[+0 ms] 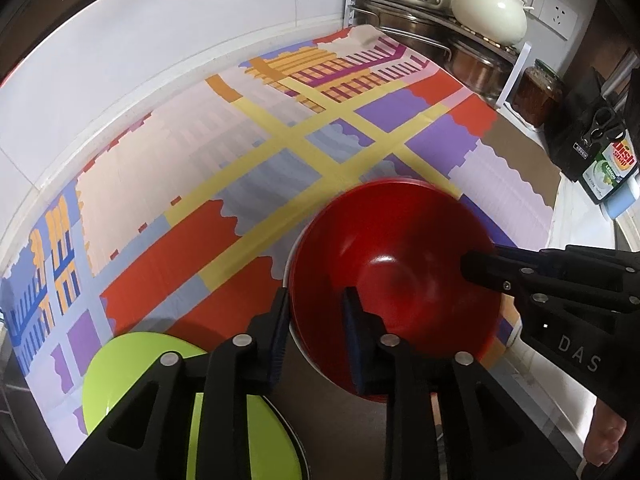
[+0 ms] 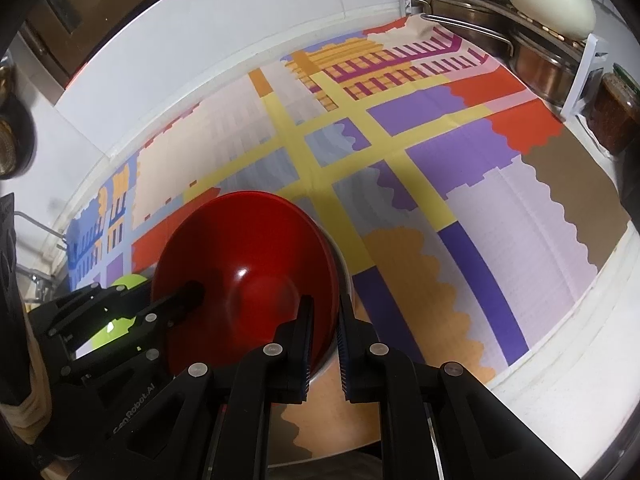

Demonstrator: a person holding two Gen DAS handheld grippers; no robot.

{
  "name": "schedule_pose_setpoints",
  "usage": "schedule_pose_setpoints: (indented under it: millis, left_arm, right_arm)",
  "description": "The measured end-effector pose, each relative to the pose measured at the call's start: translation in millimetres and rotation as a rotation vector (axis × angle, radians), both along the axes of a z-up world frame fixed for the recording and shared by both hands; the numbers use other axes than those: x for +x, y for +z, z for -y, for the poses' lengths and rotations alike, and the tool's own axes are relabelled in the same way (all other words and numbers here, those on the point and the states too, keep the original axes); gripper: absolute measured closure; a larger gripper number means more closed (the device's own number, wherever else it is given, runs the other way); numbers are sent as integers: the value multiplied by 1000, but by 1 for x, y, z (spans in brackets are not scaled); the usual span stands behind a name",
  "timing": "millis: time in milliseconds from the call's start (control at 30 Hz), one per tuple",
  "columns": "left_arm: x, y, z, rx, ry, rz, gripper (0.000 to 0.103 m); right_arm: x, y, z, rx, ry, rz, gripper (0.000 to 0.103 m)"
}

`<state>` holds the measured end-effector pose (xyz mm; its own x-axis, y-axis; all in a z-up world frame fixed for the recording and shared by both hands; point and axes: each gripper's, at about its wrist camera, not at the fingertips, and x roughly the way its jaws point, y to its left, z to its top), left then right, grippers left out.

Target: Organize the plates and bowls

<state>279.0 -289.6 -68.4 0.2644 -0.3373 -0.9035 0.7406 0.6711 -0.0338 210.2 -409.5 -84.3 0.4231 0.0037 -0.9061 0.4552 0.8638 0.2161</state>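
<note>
A red bowl (image 1: 396,280) with a white outside is held above the patterned cloth by both grippers. My left gripper (image 1: 316,340) is shut on its near-left rim, one finger inside and one outside. My right gripper (image 2: 324,340) is shut on the opposite rim of the red bowl (image 2: 244,276); it also shows in the left wrist view (image 1: 476,266) reaching in from the right. A lime green plate (image 1: 132,376) lies at the cloth's near-left corner, partly hidden by my left gripper, and peeks out in the right wrist view (image 2: 128,282).
A colourful patterned cloth (image 1: 280,152) covers the white counter. A metal rack with steel pots (image 1: 432,36) and cream cookware (image 1: 492,12) stands at the back right. A jar (image 1: 536,92), a knife block (image 1: 588,128) and a dish soap bottle (image 1: 612,168) stand along the right.
</note>
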Motion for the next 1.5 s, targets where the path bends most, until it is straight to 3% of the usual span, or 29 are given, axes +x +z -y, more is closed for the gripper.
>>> schedule_pose_setpoints:
  millis: [100,200,333,733,933,1500]
  left_arm:
    - [-2,4,0,-11,-27,5,66]
    - [-3,9,-2,-24,-32,11,65]
    - [-1,16,-6,-43,-27,8,65]
    - [7,27,-13,-73,5,14,61]
    - [18,13,-14,-38,42,-6,61]
    - [27,-29,-2,14,42,-134,61]
  right_arm:
    - [0,0,-1,-9,1,4,90]
    - [0,0,-1,-28,4,0,89]
    - [-2,1,-2,-29,3,0,75]
    - [-5,20,-6,-55,-4,38,75]
    - [-1,17,-3,-63,-21,30,75]
    - [10,-24,10,35,-33,-48,75]
